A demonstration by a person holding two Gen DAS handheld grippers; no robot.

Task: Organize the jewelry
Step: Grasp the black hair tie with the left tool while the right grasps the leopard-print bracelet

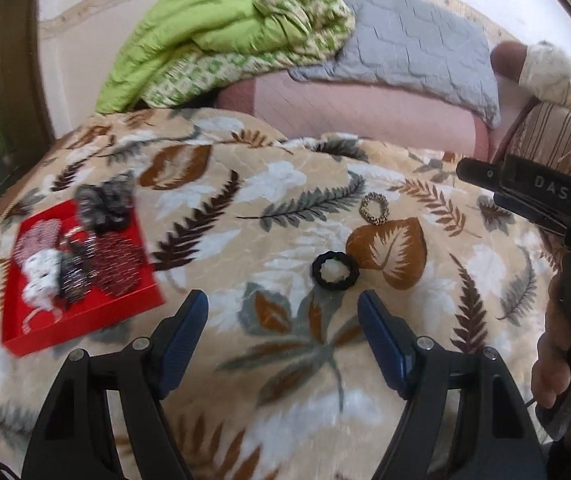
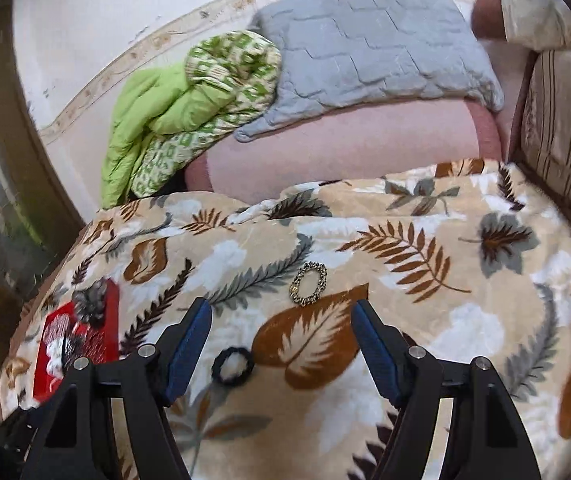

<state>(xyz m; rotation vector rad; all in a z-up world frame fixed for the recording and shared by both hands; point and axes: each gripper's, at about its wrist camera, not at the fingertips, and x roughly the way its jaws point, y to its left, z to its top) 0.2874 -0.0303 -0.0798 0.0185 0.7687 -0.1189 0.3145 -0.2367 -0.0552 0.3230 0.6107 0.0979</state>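
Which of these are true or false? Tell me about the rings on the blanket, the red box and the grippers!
1. The black ring lies on the leaf blanket, outside the red box. True.
2. The gold ring sits inside the red box. False: it lies on the blanket, beyond the black ring.
3. The left gripper is open and holds nothing. True.
4. The right gripper is squeezing the gold ring. False: it is open and empty.
5. The red box is empty. False: several pieces lie in it.
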